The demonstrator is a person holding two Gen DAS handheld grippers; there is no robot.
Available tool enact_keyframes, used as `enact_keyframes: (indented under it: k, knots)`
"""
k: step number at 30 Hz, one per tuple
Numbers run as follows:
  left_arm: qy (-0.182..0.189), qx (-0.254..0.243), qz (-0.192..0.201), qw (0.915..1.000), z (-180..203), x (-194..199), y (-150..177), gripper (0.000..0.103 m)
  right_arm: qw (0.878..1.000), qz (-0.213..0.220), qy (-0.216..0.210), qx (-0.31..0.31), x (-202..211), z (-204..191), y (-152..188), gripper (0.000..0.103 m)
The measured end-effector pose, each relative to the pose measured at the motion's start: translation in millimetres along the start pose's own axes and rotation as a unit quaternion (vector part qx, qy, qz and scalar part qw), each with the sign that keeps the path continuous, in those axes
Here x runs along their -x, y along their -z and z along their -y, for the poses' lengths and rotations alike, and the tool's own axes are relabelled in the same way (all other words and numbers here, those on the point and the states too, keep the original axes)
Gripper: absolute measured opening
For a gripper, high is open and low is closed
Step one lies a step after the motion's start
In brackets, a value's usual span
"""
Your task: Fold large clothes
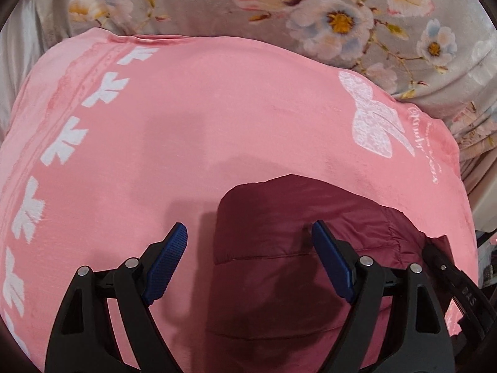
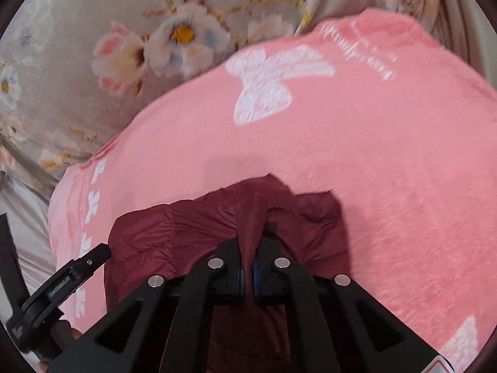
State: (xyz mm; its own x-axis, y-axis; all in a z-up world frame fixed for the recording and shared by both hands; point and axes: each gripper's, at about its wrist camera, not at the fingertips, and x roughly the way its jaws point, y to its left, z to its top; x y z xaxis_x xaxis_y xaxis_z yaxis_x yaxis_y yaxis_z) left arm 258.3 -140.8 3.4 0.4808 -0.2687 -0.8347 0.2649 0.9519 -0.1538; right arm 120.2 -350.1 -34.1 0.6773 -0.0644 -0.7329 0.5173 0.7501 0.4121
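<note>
Left wrist view shows the left hand-held gripper (image 1: 248, 261) with its blue pads spread wide and nothing between them, hanging over a maroon quilted jacket (image 1: 279, 248) that lies on a pink blanket (image 1: 186, 118) printed with white bows. Under the blanket is a grey floral bedspread (image 1: 310, 15), so the whole pile seems to rest on a bed.

Right wrist view shows the right hand-held gripper (image 2: 247, 272) clamped on a narrow fold of the jacket (image 2: 186, 230), the cloth rising in a ridge out of the closed pads. The other gripper's black frame shows at the lower left edge.

The jacket looks puffy and light, with a smooth, slightly shiny shell that I judge to be slippery; it should sag and slide rather than hold a crease. Stitched quilting lines and seams give firmer purchase than the padded panels. A sound place for the free gripper would be an edge or seam well apart from the right one's pinch, so the garment can be stretched flat between both.
</note>
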Motion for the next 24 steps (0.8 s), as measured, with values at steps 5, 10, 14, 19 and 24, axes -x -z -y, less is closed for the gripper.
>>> enact_keyframes:
  k: [5,10,14,19,24]
  knots:
    - [0.005,-0.033,-0.005,0.9994,42,-12,11,0.08,0.999,0.017,0.029,0.011,6,21,11,0.002]
    - [-0.016,-0.061,0.001,0.998,71,-28,19,0.081,0.999,0.024,0.046,0.011,-6,43,23,0.002]
    - [-0.037,-0.077,0.012,0.9963,82,-37,25,0.086,0.998,0.021,0.05,0.019,-21,49,27,0.003]
    - [-0.05,-0.085,0.024,0.9948,83,-47,31,0.093,0.998,0.022,0.051,0.036,-34,50,31,0.005]
    - [-0.057,-0.088,0.035,0.9939,84,-56,35,0.098,0.999,0.017,0.036,0.025,-44,55,33,0.005]
